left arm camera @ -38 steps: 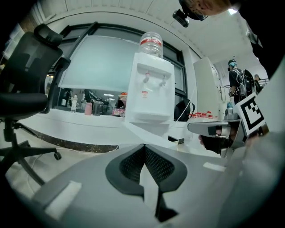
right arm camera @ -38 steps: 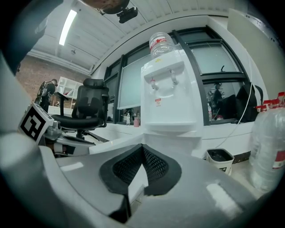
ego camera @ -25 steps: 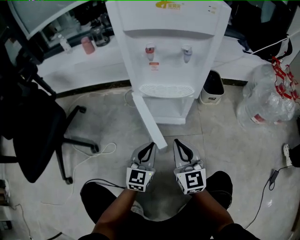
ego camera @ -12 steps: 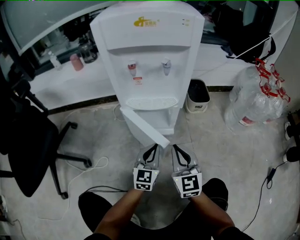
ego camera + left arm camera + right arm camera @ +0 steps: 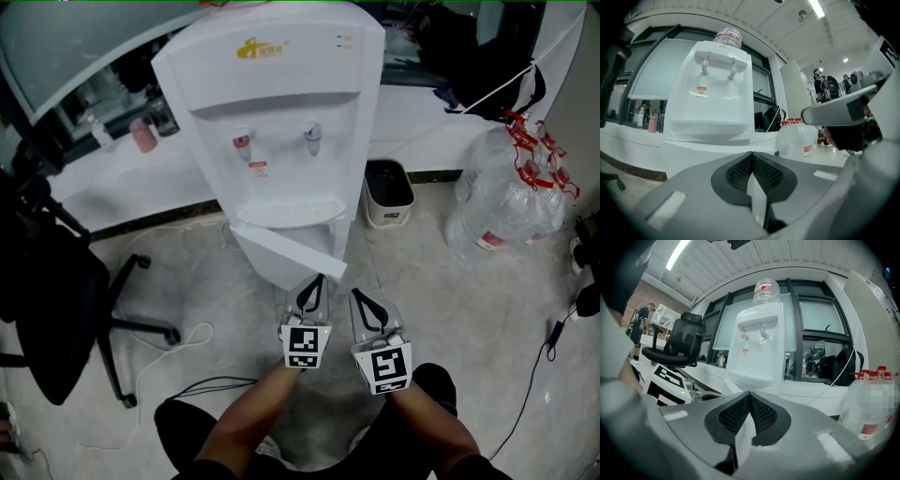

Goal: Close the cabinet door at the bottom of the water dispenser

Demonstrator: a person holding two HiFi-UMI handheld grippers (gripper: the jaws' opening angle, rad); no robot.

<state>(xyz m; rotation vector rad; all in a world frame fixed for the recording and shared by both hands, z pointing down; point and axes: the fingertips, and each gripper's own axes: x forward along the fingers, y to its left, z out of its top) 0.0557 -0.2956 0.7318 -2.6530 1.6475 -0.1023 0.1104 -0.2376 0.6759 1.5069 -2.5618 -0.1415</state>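
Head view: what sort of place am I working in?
Probably an office: a white floor-standing water dispenser, a black wheeled office chair and clear refill water jugs standing nearby.

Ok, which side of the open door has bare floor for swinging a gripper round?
The right side: bare floor runs between the cabinet door, the bin and the water jugs. Left of the door is tighter: the base of the office chair and a white cable lie there. The left gripper and right gripper, both shut, are near the door's free end.
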